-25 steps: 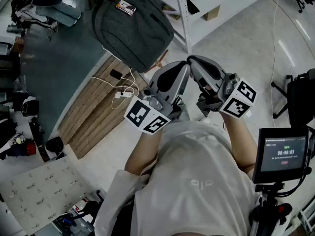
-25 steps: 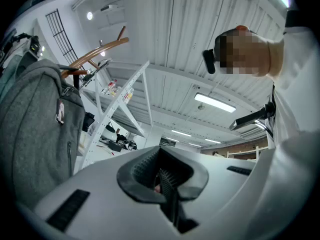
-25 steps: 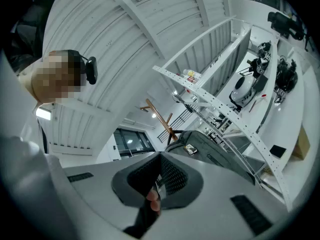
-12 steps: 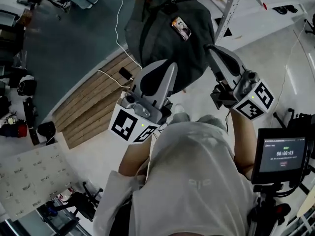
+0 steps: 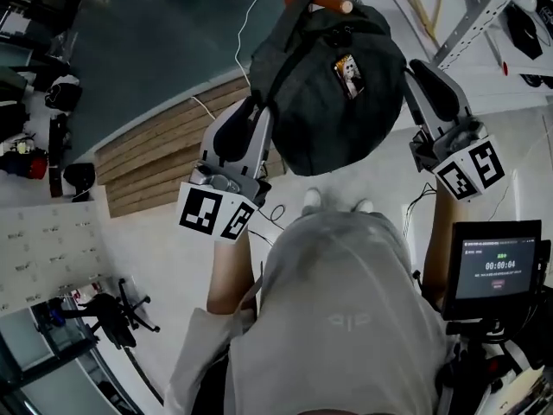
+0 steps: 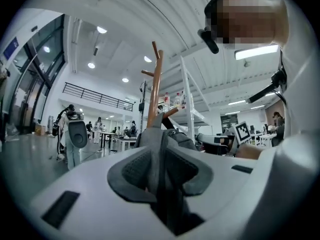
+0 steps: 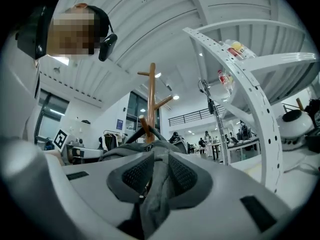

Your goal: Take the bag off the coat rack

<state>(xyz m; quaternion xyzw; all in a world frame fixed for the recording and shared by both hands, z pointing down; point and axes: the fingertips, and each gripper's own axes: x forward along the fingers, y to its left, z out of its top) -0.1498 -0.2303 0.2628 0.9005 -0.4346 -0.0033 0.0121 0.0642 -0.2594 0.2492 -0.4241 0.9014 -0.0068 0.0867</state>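
Pale workshop floor lies below us, with white shelving [image 5: 484, 15] at the far right. Our bag [image 5: 333, 102] hangs with its top strap over a peg of the coat rack [image 5: 333, 5]. The left gripper [image 5: 238, 128] and right gripper [image 5: 430, 80] flank it. Both sets of fingers are opening, with grey bag fabric in each gap, unpinched. We should grip firmly, then lift until the strap clears the peg tip. Shelving crowds the right; the left looks freer.
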